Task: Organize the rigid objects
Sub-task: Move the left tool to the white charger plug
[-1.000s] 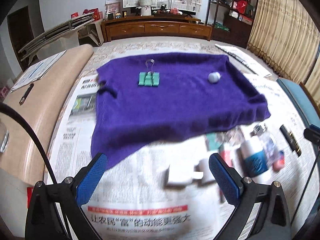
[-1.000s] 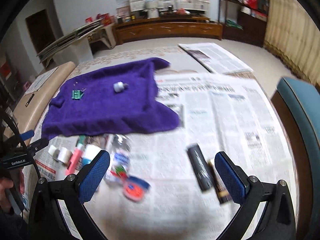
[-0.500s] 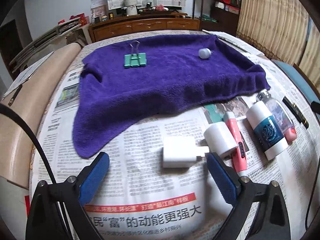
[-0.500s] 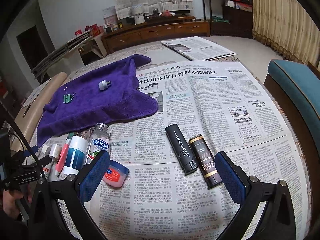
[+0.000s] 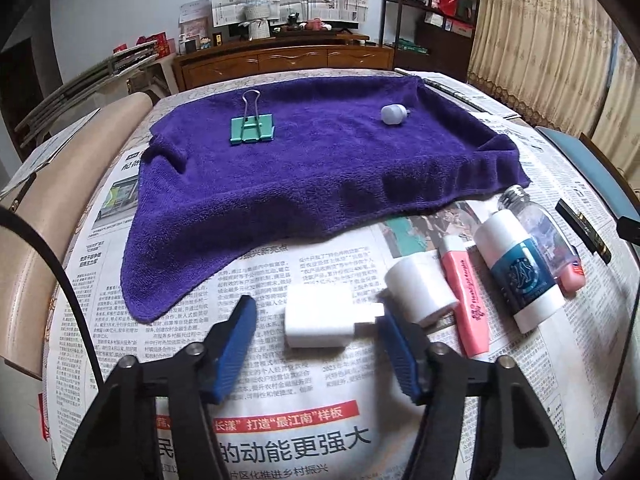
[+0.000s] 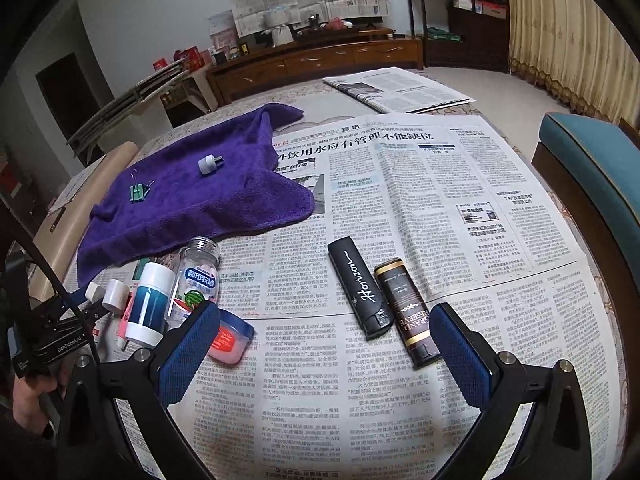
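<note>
A purple towel lies on the newspaper-covered table, with a green binder clip and a small white plug on it. My left gripper is open, its blue fingers on either side of a white USB charger on the newspaper, not touching it. My right gripper is open and empty, low over the newspaper, with a black tube and a brown tube just ahead between its fingers. The towel also shows in the right wrist view.
Right of the charger lie a white cylinder, a pink marker, a white-and-blue bottle and a clear bottle. A pink jar lies by my right gripper's left finger. A teal chair stands at the right.
My left gripper has moved forward and narrowed around the white charger. My right gripper has moved forward toward the two dark tubes.
</note>
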Motion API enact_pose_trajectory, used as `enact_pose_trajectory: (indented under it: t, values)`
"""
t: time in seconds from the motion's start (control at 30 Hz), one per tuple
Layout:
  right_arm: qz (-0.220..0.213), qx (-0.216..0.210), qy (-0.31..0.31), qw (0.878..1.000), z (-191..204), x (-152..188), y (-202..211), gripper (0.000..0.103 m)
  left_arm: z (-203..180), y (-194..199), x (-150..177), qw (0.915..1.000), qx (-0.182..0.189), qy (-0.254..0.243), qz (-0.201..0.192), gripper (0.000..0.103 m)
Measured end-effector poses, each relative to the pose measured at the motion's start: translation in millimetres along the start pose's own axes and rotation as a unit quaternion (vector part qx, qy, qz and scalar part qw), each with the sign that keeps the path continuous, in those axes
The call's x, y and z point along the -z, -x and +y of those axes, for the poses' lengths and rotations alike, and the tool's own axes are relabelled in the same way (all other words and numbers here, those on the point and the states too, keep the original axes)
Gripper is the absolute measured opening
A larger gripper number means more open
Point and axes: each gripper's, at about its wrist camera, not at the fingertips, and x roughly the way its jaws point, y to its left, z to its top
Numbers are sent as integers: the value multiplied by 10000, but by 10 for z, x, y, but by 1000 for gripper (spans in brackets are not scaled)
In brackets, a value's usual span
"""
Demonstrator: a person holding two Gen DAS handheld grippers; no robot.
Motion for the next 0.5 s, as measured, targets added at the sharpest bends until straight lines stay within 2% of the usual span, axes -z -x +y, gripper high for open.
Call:
enact_pose_trajectory:
  t: [0.07, 0.37, 0.5]
  values:
    - [3, 102, 30, 9999, -44, 11, -2, 103, -19, 14, 4, 10000, 3, -11, -48, 42]
    - [79, 213, 97, 9997, -310, 57, -37, 100, 19, 31, 0, 9999, 59, 99, -21, 42]
    - [182, 210, 281, 9992, -321, 36, -139, 92, 15, 23, -10, 9999, 78, 84, 13, 42]
